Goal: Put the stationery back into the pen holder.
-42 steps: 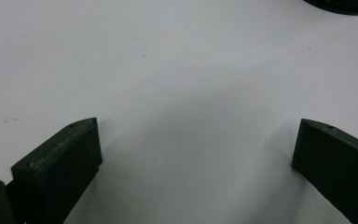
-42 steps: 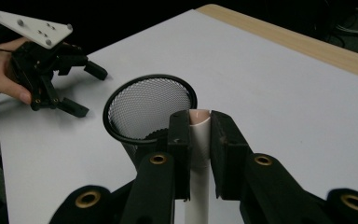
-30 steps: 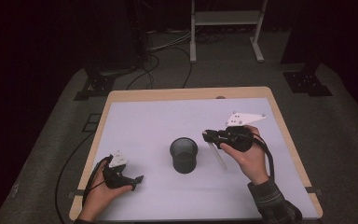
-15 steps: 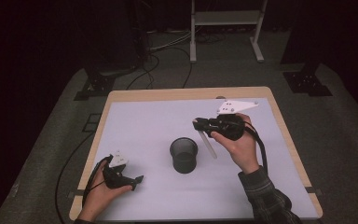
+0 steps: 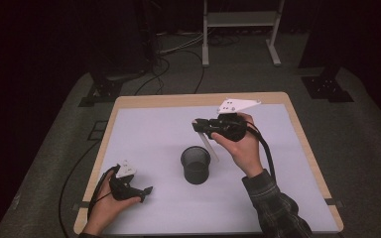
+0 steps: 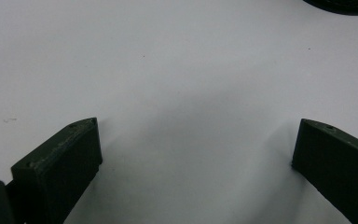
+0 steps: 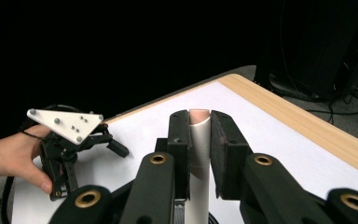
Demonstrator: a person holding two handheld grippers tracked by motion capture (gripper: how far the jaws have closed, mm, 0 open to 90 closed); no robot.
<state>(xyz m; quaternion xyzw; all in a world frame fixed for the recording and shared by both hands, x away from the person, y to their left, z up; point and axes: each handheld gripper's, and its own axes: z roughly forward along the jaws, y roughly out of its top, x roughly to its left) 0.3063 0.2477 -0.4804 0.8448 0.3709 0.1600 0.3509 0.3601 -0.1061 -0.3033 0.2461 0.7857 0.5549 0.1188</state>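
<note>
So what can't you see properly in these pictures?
- Inside of the cup: high view, too dark and small to tell if anything is in it.
- Cup in the left gripper view: cut off by the top edge.
- White stick: its lower end is hidden behind the right hand-held gripper shut on it.
- Room beyond the table: right gripper view, too dark.

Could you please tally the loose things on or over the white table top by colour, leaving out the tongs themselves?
Black: 1, the mesh cup standing on the table.
White: 1, the stick held in the right tongs.
Total: 2.
</note>
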